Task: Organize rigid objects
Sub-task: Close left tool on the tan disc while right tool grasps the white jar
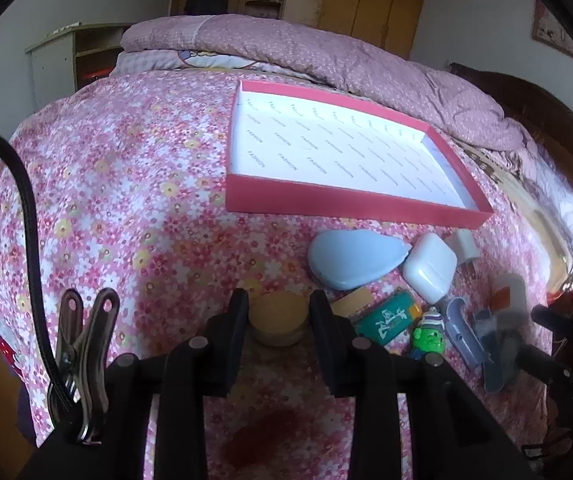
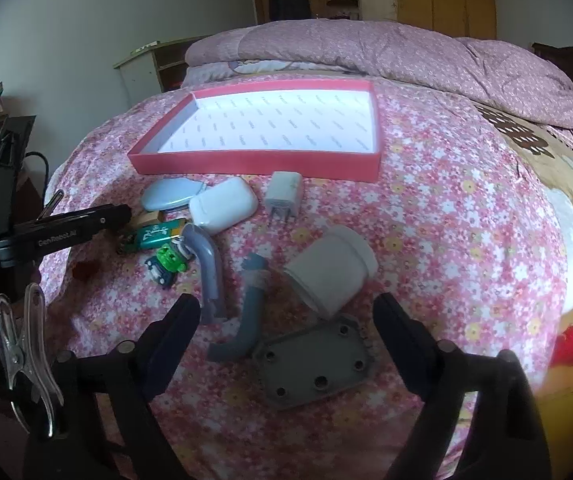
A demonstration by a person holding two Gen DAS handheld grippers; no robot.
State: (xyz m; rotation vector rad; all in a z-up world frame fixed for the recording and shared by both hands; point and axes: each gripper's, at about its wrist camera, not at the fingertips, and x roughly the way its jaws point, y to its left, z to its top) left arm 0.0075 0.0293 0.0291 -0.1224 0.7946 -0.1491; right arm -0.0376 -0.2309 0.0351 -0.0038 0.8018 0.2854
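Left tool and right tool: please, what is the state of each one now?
Left tool: closed around the small round tan container; a firm grip cannot be confirmed.
Right tool: open, holding nothing.

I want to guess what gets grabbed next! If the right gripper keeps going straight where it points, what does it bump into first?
Probably the flat grey metal plate with round holes. It lies right between the wide-open fingers of the right gripper. The curved blue-grey plastic piece sits close beside it, so depth is a little uncertain.

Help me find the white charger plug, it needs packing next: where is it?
In the right wrist view the white charger plug lies on the bedspread just in front of the red tray, right of the white case.
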